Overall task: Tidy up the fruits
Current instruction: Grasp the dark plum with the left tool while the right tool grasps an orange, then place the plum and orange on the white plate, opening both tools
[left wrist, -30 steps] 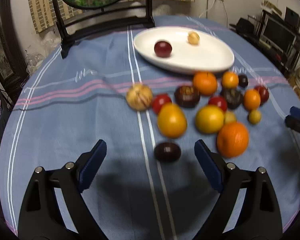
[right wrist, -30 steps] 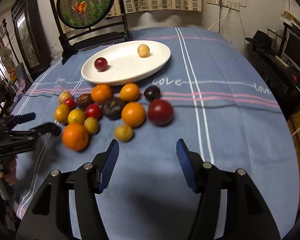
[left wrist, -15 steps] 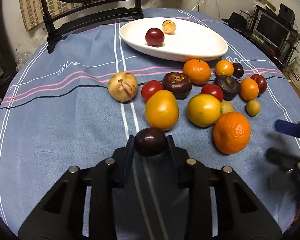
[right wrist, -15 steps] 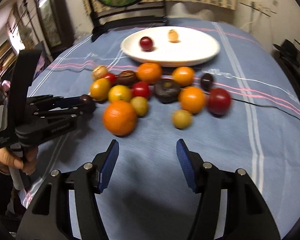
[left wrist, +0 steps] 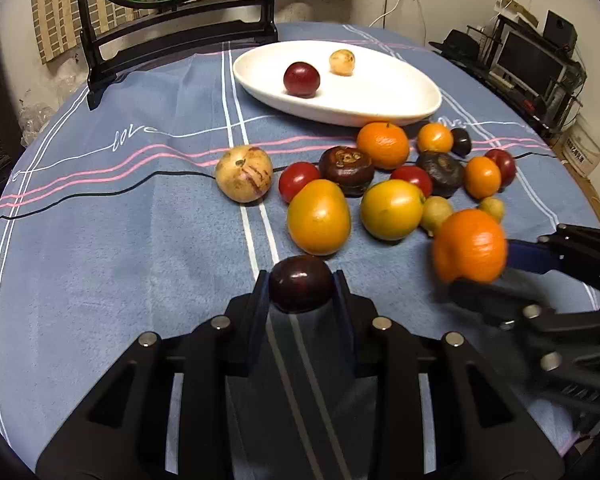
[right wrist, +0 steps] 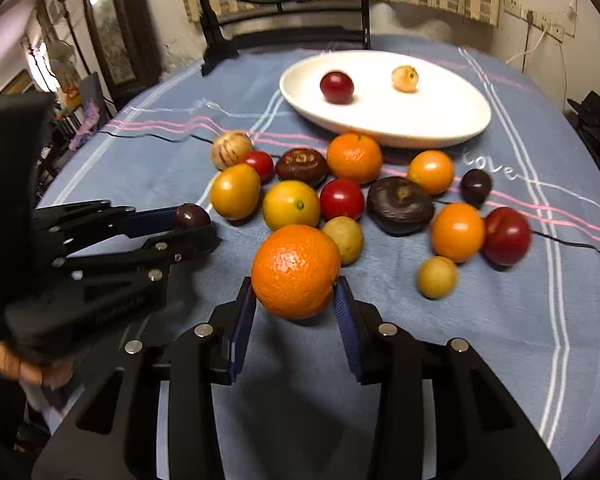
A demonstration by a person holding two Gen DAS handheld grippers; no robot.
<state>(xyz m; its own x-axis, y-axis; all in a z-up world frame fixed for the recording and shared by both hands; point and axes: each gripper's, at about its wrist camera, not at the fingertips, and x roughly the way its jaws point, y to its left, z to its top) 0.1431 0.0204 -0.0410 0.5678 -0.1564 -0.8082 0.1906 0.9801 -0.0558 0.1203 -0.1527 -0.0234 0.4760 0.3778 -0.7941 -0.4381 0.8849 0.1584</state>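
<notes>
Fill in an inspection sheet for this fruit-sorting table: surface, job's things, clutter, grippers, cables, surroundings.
Surface: blue striped tablecloth.
Job's things: white plate holds a red plum and a pale fruit; the remaining fruit is clustered in front of it.
Clutter: nothing seen.
Grippers: left gripper shut on a dark plum; right gripper closing, large orange between its fingers.
Cables: wall cord below a socket.
Surroundings: dark framed stand, electronics shelf.
</notes>
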